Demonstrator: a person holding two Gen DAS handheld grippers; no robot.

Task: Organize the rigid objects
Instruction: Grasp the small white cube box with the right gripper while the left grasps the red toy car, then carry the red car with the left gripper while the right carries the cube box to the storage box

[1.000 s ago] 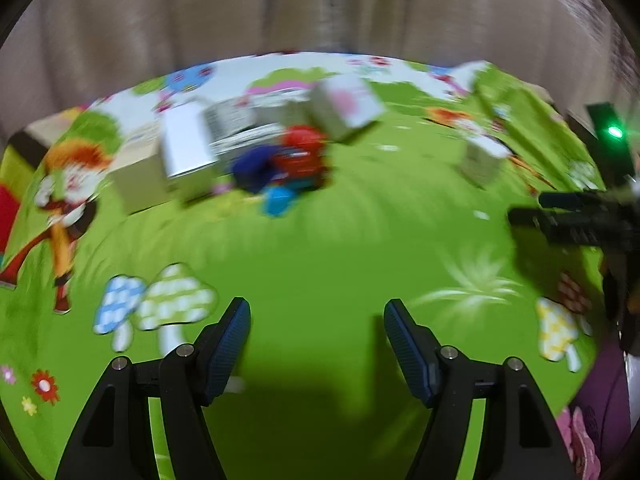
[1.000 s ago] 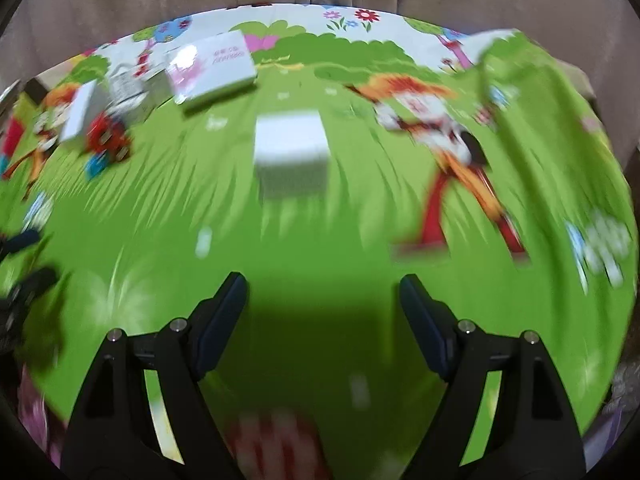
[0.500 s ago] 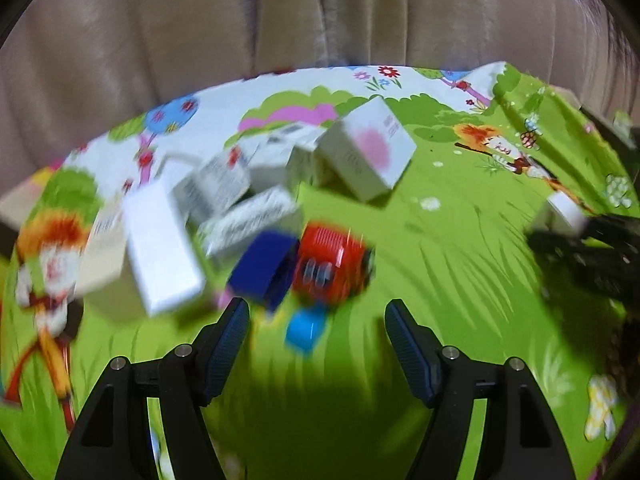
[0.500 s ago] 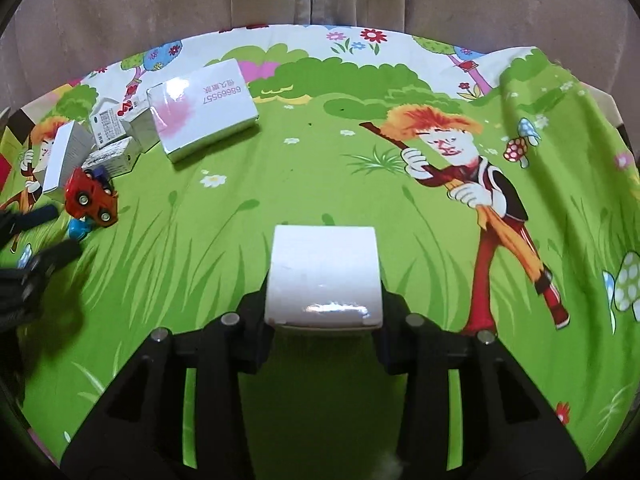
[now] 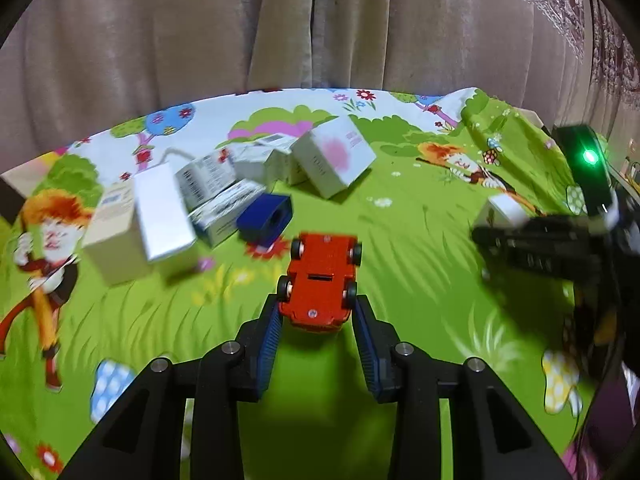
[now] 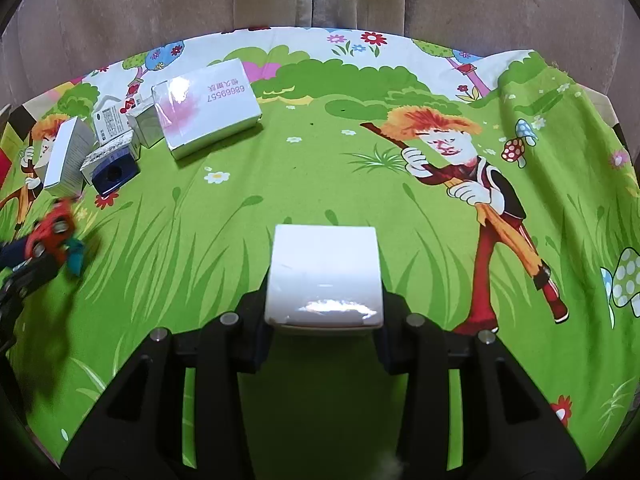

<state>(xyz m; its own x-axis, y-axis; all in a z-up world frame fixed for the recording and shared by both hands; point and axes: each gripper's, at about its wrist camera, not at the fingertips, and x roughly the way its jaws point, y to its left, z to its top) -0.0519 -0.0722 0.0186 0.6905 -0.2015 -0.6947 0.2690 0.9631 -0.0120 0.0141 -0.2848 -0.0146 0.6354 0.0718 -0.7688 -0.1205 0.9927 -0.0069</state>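
Note:
My left gripper (image 5: 318, 316) is shut on a red toy car (image 5: 322, 280), held upside down with its wheels up, above the green cloth. The car also shows at the far left of the right wrist view (image 6: 50, 232). My right gripper (image 6: 322, 312) is shut on a small white box (image 6: 324, 276), which also shows at the right of the left wrist view (image 5: 502, 210). A cluster of white boxes (image 5: 160, 208) lies behind the car, with a large white box with a pink patch (image 5: 334, 160) and a dark blue block with a hole (image 5: 266, 218).
A cartoon-printed green cloth (image 6: 320, 184) covers the surface. Beige curtains (image 5: 320, 20) hang behind its far edge. The box cluster (image 6: 116, 136) sits at the back left in the right wrist view. A small teal piece (image 6: 76, 256) shows beside the car.
My left gripper has closed on the red car and lifted it away from the pile. My right gripper closed on the white box half a second ago and still holds it.

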